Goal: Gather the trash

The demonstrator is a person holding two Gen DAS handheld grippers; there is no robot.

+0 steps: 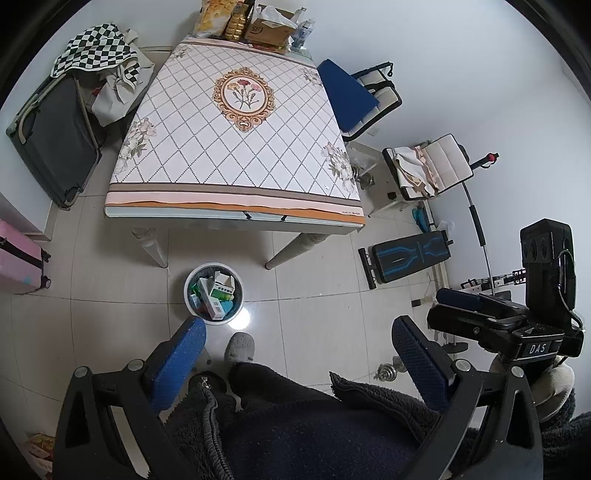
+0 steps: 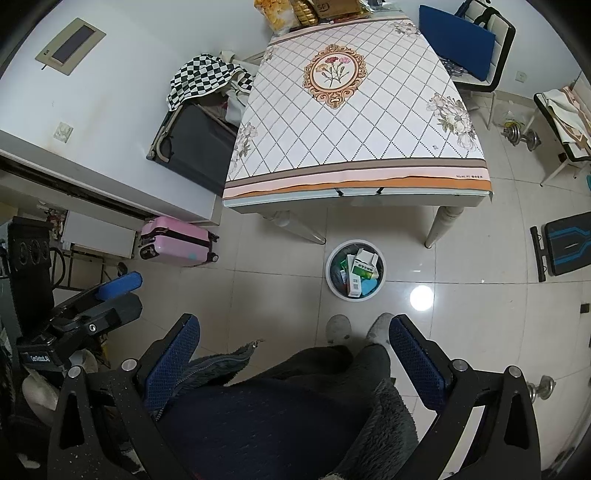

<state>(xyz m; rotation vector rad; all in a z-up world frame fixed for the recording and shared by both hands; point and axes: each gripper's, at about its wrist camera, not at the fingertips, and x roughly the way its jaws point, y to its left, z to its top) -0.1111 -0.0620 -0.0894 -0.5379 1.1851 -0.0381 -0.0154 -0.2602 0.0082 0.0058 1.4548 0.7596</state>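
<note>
A round white trash bin (image 1: 192,275) stands on the tiled floor in front of the table; it holds several small boxes (image 1: 221,291), green, white and teal. It also shows in the right wrist view (image 2: 332,280). My left gripper (image 1: 299,350) is open and empty, held high over the floor, back from the bin. My right gripper (image 2: 295,347) is open and empty at about the same height. Each gripper shows at the edge of the other's view. The table (image 1: 236,147) with a floral diamond-pattern cloth has bare cloth in its middle.
Boxes and snack bags (image 1: 258,22) crowd the table's far end. A dark suitcase (image 1: 55,140) with a checkered cloth lies left of the table, a pink suitcase (image 2: 173,242) by the wall. Chairs (image 1: 362,96), a bench (image 1: 406,258) and dumbbells (image 2: 521,134) stand right. My slippered feet (image 2: 340,328) are below.
</note>
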